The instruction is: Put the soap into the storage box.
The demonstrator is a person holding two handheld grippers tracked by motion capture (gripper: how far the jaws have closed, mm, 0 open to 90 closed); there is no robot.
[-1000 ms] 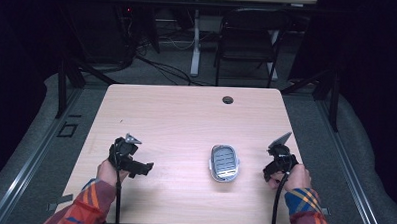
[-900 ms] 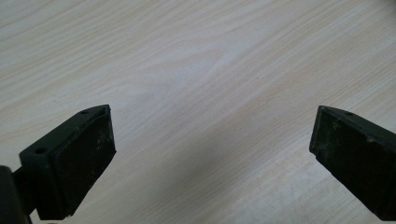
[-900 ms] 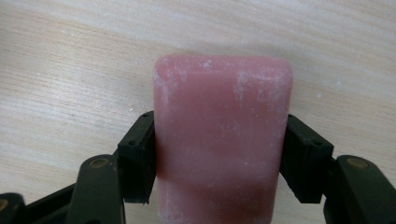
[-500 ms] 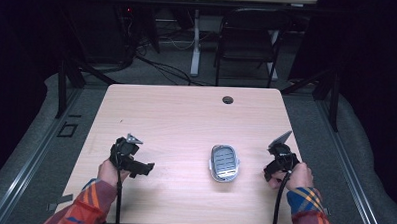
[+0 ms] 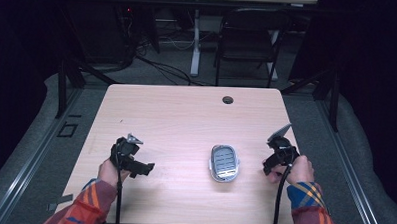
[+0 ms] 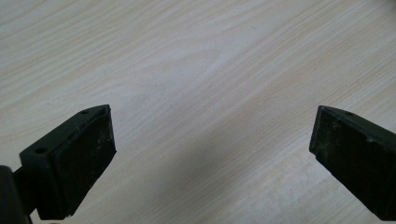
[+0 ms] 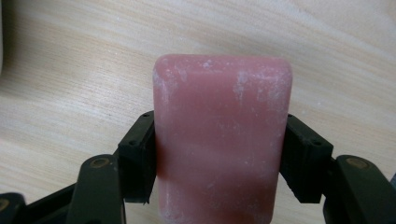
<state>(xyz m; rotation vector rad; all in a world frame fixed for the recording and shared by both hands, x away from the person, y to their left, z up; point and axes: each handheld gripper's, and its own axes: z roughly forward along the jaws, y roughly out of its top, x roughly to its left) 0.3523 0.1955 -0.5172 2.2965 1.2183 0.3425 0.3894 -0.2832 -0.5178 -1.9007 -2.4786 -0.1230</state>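
Note:
A pink bar of soap (image 7: 222, 140) with a chalky surface sits clamped between the two black jaws of my right gripper (image 7: 219, 156), just above the wooden table. In the high view that right gripper (image 5: 277, 157) is at the table's right side, a little right of a grey soap dish (image 5: 224, 162) with a slotted insert. My left gripper (image 5: 134, 162) rests at the front left of the table. Its jaws (image 6: 212, 154) stand wide apart over bare wood, with nothing between them.
The light wooden table (image 5: 186, 121) has a small dark round grommet (image 5: 228, 100) near its far edge. A black chair (image 5: 249, 41) and cables stand on the floor beyond the table. Dark metal frame rails run along both sides.

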